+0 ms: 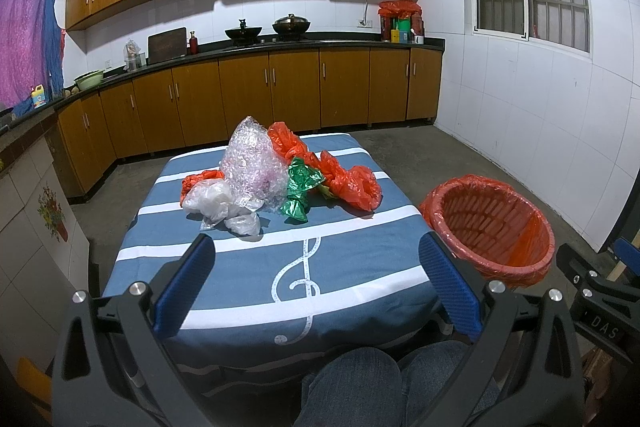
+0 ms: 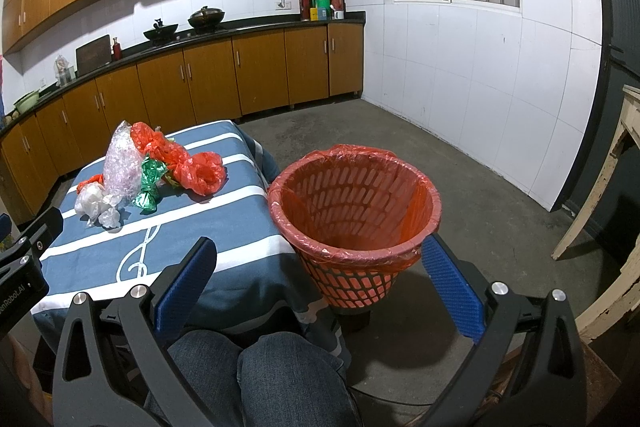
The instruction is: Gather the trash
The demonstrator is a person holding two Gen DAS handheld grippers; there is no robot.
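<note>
Trash heaped on kitchen table, lined basket stands beside it

Trash (image 1: 276,173) lies in a loose heap near the middle of a low table (image 1: 360,267) covered in a blue cloth with white stripes and a white treble clef. The heap holds a tall wad of clear bubble wrap (image 1: 252,163), crumpled white plastic bags (image 1: 220,205) at its near left, a knotted green foil wrapper (image 1: 300,193), and several red plastic bags (image 1: 352,183) trailing off to the right and behind. The pieces touch or overlap one another.

Just off the table's right edge, a red slatted wastebasket (image 2: 352,203) stands tilted toward the cameras, a red plastic liner (image 2: 420,195) folded over its rim. The part of its inside that shows holds only the liner.

The left gripper (image 1: 320,267) hovers above the near end of the table, its blue-padded fingers (image 1: 188,279) spread wide with nothing between them. The right gripper (image 2: 320,271) is likewise wide open and grasps nothing, pointing toward the basket, whose near rim shows between its fingers. The operator's denim-clad knees (image 2: 260,367) sit below both.

Wooden cabinets (image 1: 280,87) and a dark counter carrying two woks (image 1: 266,29) line the far wall.
</note>
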